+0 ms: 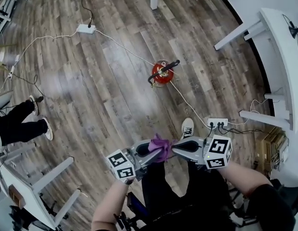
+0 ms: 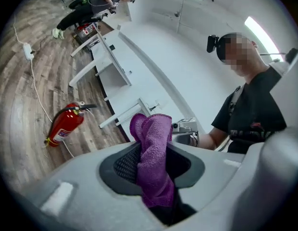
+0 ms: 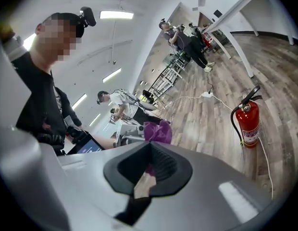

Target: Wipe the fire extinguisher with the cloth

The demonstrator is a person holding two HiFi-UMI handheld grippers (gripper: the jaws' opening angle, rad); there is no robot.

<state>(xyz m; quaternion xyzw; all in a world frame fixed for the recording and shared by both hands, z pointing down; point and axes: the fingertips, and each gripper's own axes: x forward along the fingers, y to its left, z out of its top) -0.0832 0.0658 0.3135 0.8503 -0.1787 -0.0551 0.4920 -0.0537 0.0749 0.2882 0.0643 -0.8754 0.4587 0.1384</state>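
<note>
A red fire extinguisher point(image 1: 161, 73) with a black hose stands upright on the wood floor, a good way ahead of both grippers; it also shows in the left gripper view point(image 2: 65, 124) and the right gripper view point(image 3: 248, 121). My left gripper point(image 1: 151, 157) point(image 2: 155, 146) is shut on a bunched purple cloth point(image 1: 161, 147) point(image 2: 154, 158), which sticks out past its tips. My right gripper point(image 1: 174, 148) point(image 3: 150, 146) faces it tip to tip with its jaws shut. The cloth point(image 3: 158, 131) lies just beyond those tips; I cannot tell whether they pinch its edge.
A white cable runs from a power strip point(image 1: 86, 29) past the extinguisher to a second strip point(image 1: 217, 122). White tables point(image 1: 279, 57) line the right side, another point(image 1: 29, 186) stands at lower left. A seated person's legs point(image 1: 19, 124) are at the left.
</note>
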